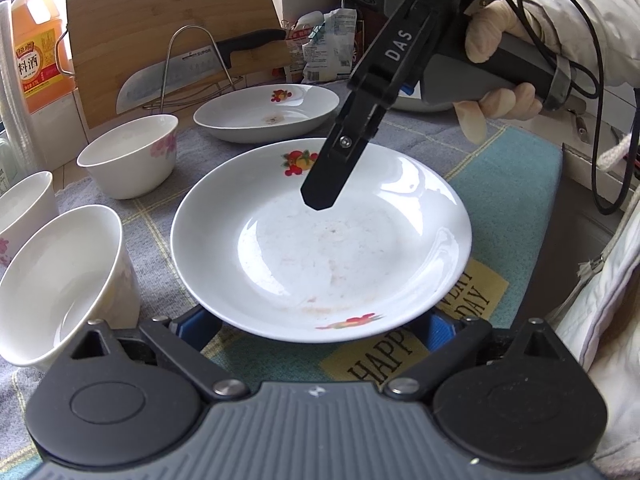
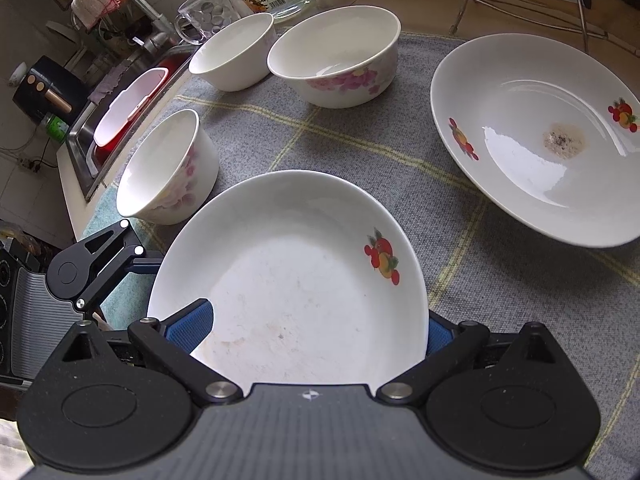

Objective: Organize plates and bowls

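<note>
Near plate (image 2: 296,280): centre of surface (image 1: 500,184), right tongs (image 1: 320,196) above, left tongs (image 1: 316,332) wide beneath rim. Second plate (image 2: 532,136) at 2 o'clock; three bowls (image 2: 336,56) at 10–12 o'clock. Nothing stacked. Right tongs' gap: cannot tell.

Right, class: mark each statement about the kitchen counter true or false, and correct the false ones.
1. Three bowls stand on the cloth. True.
2. The far plate has a brown stain. True.
3. The bowls are stacked. False: each stands alone.
4. The knife lies in the near plate. False: it rests against the rack by the board.
5. The right claw is shut. False: it is open, with a pad on either side of the near plate.
</note>
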### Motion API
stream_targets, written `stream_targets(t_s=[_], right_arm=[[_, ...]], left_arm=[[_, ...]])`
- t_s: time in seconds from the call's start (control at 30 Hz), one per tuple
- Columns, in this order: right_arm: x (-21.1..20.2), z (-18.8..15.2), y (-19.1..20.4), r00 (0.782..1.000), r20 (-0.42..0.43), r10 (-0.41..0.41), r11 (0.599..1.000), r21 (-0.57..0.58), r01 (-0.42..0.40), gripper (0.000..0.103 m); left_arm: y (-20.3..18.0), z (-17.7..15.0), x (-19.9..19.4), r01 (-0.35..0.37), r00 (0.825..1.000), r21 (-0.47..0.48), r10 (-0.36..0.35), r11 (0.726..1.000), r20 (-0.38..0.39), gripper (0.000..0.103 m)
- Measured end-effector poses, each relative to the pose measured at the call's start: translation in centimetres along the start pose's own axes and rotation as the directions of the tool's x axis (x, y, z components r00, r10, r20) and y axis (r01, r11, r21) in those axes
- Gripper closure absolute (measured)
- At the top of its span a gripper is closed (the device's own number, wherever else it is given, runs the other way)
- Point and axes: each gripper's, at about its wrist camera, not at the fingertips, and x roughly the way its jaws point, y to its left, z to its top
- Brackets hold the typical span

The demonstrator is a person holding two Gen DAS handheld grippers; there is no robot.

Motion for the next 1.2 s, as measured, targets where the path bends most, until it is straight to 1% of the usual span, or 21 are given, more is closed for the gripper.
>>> stream_targets(t_s=[0.43,0.57,0.87,1.2], right_arm=[[-2.6,-1.0,-0.8,0.999,0.040,-0.007,1.000,-0.001,0.007,0.000],[-3.8,-1.5,-1.8,0.998,0.062,-0.001,1.000,0.009,0.001,0.000],[-6.4,-3.0,-4.0,0.995,0.097,-0.019,1.000,0.026,0.017,0.000],[-9.7,-4.6,-7.6,0.989,0.138,-0.048,0.998,0.047,0.042,0.000]], left_arm=[[-1.1,2.6,0.0,0.014,1.000,0.035,-0.014,0.999,0.004,0.004],[-1.6,3.7,0.4,0.020,1.000,0.052,-0.020,0.998,0.003,0.004],[-3.1,6.2,1.8,0.042,0.999,0.085,-0.043,0.995,0.006,0.004],[-5.2,9.3,4.7,0.065,0.997,0.123,-0.068,0.990,0.020,0.004]])
